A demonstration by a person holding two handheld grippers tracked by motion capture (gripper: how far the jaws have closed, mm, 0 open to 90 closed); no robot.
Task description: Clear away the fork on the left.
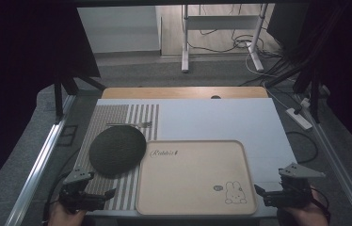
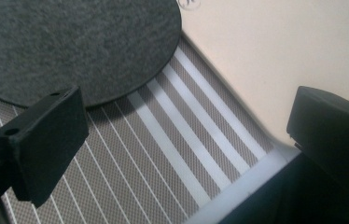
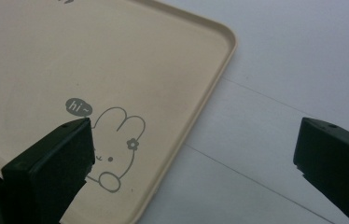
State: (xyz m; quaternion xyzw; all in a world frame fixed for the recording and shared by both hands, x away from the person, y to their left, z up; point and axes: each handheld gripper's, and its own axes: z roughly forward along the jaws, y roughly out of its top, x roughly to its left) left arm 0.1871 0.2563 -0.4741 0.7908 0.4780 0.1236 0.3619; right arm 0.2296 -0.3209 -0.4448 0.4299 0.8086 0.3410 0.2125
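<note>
Nothing begun, likely. Left gripper [image 1: 100,195] spread wide, empty, near round mat [image 1: 117,150]. Right gripper [image 1: 263,194] likewise agape beside bare tray [image 1: 193,209]. Fork [image 1: 132,125], apparently, untouched.

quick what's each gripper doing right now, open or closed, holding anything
Left gripper: open, holding nothing, above the striped mat.
Right gripper: open, holding nothing, by the tray corner.

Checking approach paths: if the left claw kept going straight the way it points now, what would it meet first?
Probably the striped grey placemat under the open left claw, then the dark round felt mat; depth is unclear.
</note>
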